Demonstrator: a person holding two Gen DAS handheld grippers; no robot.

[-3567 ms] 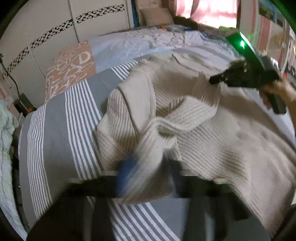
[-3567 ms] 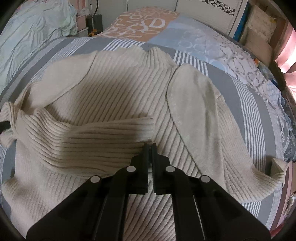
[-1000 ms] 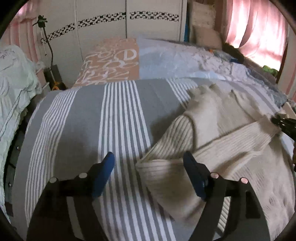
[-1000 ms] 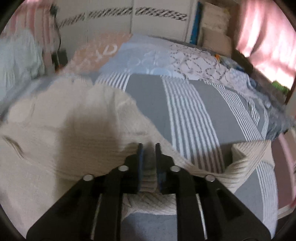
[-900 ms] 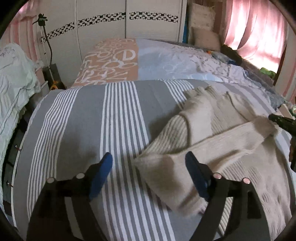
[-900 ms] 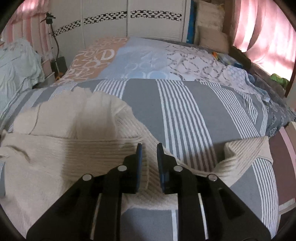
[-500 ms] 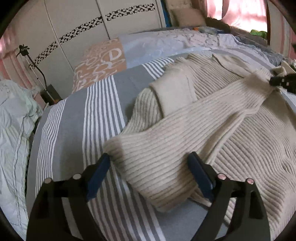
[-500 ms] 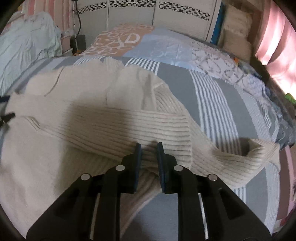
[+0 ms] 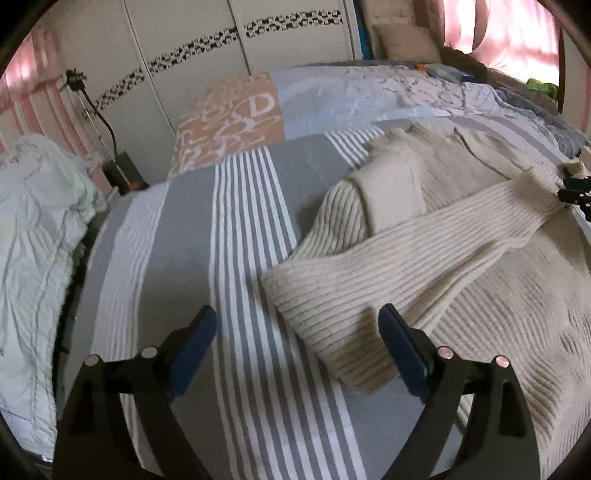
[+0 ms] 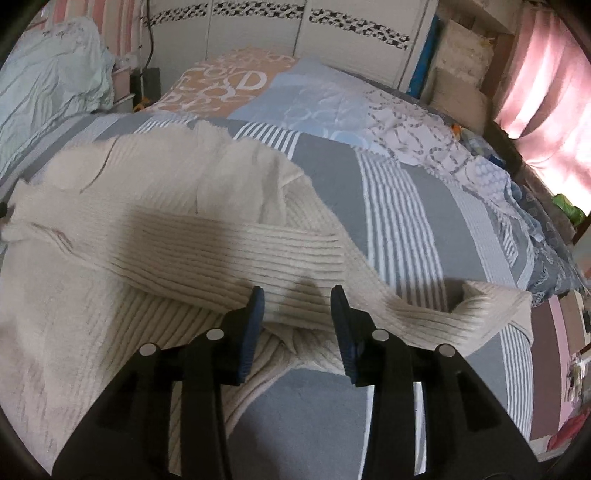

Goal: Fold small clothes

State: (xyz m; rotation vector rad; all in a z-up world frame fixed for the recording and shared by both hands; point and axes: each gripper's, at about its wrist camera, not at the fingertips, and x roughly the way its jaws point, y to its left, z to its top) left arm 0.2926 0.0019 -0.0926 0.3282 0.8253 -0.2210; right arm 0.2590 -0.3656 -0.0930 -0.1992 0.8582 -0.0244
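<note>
Each fisheye camera looks forward and down along its own gripper's fingers, close above the striped bedspread (image 9: pixel 255 206). Both face the white wardrobe doors (image 10: pixel 258 33), sharing the cream ribbed sweater (image 9: pixel 461 236) and orange lettered pillow (image 10: pixel 225 85)

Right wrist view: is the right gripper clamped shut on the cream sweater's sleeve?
No. The right gripper has its jaws spread apart, with the ribbed sleeve of the cream sweater lying free between and beyond them.
</note>
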